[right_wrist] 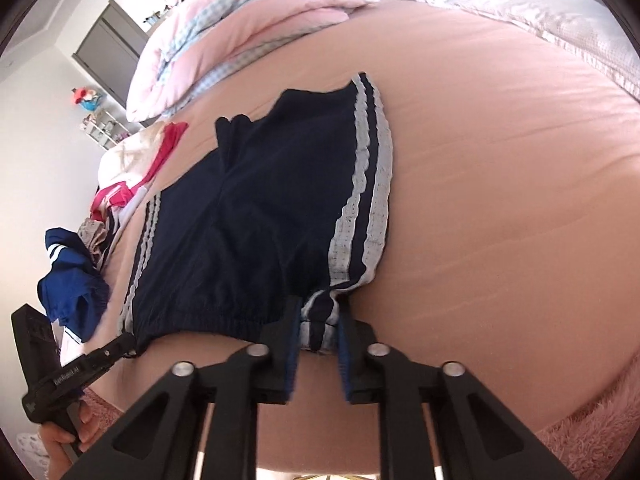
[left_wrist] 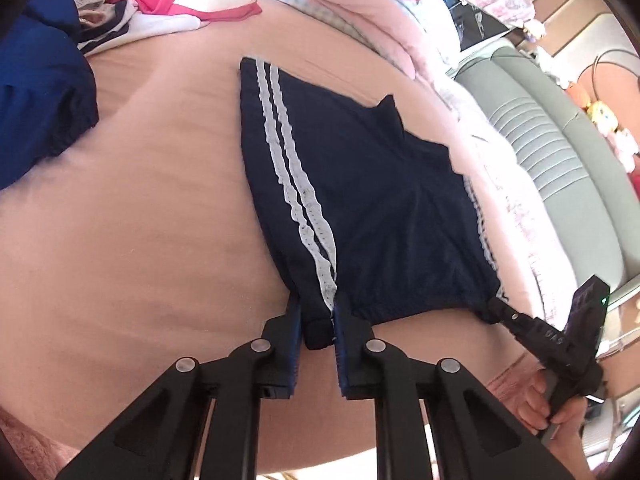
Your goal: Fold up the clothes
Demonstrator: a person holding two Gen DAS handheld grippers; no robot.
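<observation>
Navy shorts (left_wrist: 360, 208) lie spread flat on the pink bed sheet (left_wrist: 140, 220), waistband toward the cameras, leg openings pointing away. Two white scalloped stripes run down each side seam. Elastic waistband gathered, slightly puckered. Fabric smooth in the middle, one crease running from the crotch; a small dark flap sticks up at the far hem between the legs.

Left tongs (left_wrist: 320, 332) clamped on one waistband corner, striped seam pinched between the blue pads. Right tongs (right_wrist: 320, 334) clamped on the opposite waistband corner, again over the stripes. Each shows in the other's view at the far corner of the waistband, with part of a hand on its handle.

Heap of other clothes (left_wrist: 132, 8) at the far side of the bed: pink, white, striped pieces, and a blue garment (left_wrist: 40, 100) nearer. Folded pink and blue-checked quilt (right_wrist: 240, 36) beyond the shorts.

Hard to make out: the underside of the shorts; how much fabric sits inside each grip; the heap's separate items. Fisheye bends the bed edge; the corners of both views are dark.
</observation>
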